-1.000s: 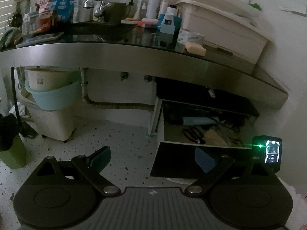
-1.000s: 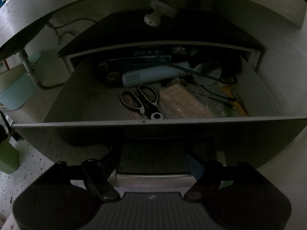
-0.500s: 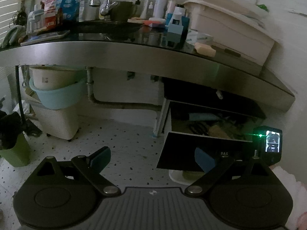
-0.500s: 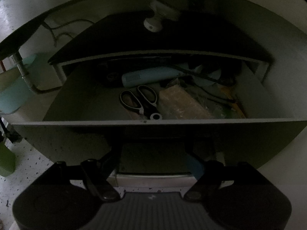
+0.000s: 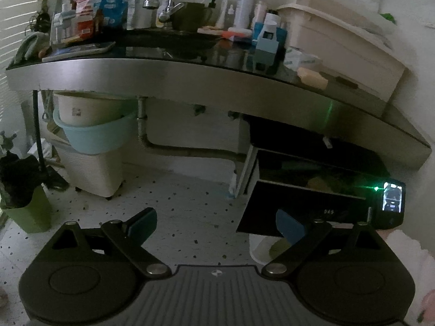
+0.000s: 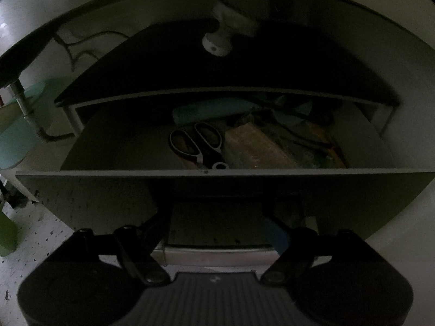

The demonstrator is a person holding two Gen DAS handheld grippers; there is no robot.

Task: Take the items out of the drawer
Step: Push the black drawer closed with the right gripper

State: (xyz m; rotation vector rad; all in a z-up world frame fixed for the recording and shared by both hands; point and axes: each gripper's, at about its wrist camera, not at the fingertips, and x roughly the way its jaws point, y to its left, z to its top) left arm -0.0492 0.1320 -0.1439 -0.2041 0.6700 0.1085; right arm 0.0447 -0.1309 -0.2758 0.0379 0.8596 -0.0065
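Your left gripper is drifting back; the drawer is staying open. Both grippers' jaws are standing apart, empty. Scissors are waiting untouched.

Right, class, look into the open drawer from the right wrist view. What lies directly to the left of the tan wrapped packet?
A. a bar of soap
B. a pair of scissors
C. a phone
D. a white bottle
B: the scissors, handles pointing toward the back of the drawer, lie just left of the tan packet.
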